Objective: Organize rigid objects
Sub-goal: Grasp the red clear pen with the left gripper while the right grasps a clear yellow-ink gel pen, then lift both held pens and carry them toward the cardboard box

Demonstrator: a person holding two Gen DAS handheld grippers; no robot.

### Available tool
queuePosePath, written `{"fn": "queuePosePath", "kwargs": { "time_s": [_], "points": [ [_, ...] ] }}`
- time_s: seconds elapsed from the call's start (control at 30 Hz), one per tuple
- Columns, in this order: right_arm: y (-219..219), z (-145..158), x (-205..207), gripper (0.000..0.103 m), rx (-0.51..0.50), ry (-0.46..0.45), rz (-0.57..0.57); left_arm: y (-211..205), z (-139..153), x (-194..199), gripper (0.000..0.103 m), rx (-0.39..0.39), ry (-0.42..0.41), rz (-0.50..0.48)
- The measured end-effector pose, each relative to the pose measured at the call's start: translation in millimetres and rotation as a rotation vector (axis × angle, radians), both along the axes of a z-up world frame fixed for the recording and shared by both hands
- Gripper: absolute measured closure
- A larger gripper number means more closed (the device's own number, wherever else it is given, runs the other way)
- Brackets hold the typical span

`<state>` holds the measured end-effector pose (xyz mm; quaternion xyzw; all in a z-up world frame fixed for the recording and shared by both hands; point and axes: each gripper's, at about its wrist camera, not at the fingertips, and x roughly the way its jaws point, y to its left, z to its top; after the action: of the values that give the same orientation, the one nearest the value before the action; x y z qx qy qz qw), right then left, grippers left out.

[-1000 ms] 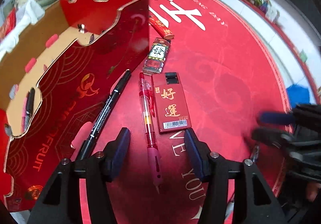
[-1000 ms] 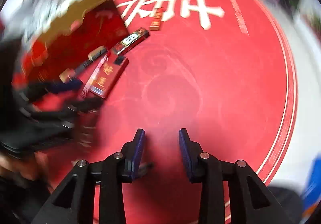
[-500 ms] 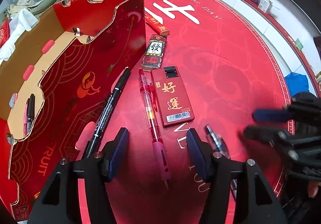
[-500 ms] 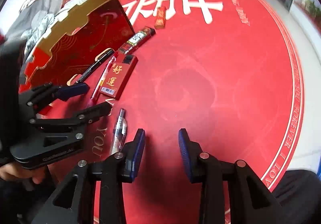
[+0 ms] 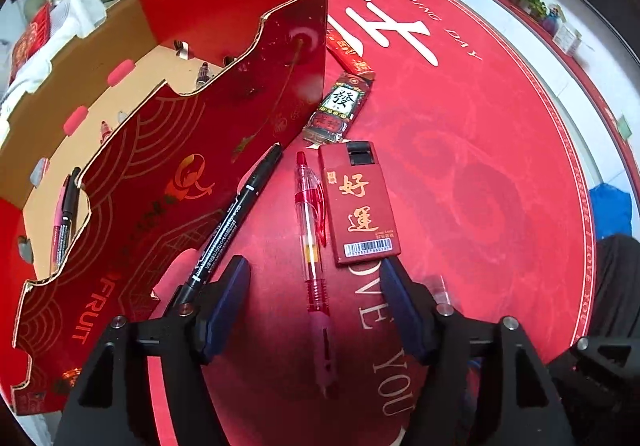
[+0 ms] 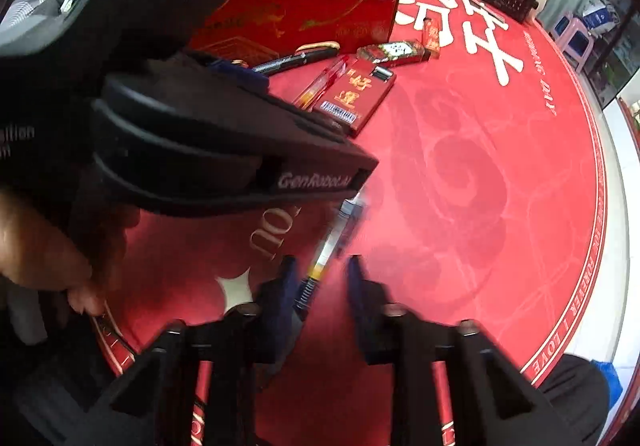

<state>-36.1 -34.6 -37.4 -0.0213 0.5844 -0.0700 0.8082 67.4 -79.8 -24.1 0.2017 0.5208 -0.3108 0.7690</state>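
Left gripper (image 5: 316, 306): jaws opening, straddling the red pen (image 5: 311, 246) without pad contact; pen lies on the red tablecloth (image 5: 480, 166) beside the red card box (image 5: 358, 206). Right gripper (image 6: 320, 278): clamped on the clear pen (image 6: 336, 238) (image blurred).

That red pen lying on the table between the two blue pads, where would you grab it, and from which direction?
Judging by its pose, grip the red pen at its clear barrel just below the clip, coming straight down from above. It lies flat and lengthwise between the left gripper fingers, so they would close across its narrow width. The black marker and red card box flank it, leaving narrow gaps.
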Motion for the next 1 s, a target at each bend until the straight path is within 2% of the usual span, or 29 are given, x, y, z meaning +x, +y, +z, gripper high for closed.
{"fn": "queuePosePath", "kwargs": {
  "time_s": [0.03,0.07,0.1,0.17,0.23,0.4,0.6,0.63,0.73,0.87,1.0],
  "points": [
    [-10,5,1,0.092,0.007,0.000,-0.010,-1,0,0,0.037,0.003,0.004,-0.007],
    [-19,5,2,0.093,0.001,0.002,-0.034,-1,2,-1,0.057,0.005,0.009,-0.020],
    [-27,4,5,0.093,0.004,0.001,-0.054,1,5,0,0.092,0.007,0.017,-0.020],
    [-48,6,-2,0.093,-0.007,-0.005,-0.113,13,5,5,0.093,-0.030,0.075,-0.001],
    [-64,7,-7,0.093,0.000,-0.009,-0.151,23,6,2,0.093,-0.054,0.089,0.000],
    [-70,6,5,0.092,-0.008,-0.007,-0.119,35,7,-18,0.093,-0.045,0.084,0.019],
    [-65,8,4,0.092,0.004,-0.035,-0.088,13,7,-31,0.094,0.073,-0.003,-0.003],
    [-67,9,1,0.092,0.022,-0.042,-0.097,15,7,-31,0.094,0.064,-0.003,0.008],
    [-78,14,-11,0.092,0.163,-0.105,-0.144,27,7,-30,0.093,0.020,0.023,0.056],
    [-80,22,-20,0.092,0.189,-0.165,-0.151,37,7,-40,0.093,0.000,0.002,0.088],
    [-79,24,-21,0.092,0.207,-0.179,-0.155,46,10,-46,0.093,-0.026,0.004,0.129]
  ]
}}
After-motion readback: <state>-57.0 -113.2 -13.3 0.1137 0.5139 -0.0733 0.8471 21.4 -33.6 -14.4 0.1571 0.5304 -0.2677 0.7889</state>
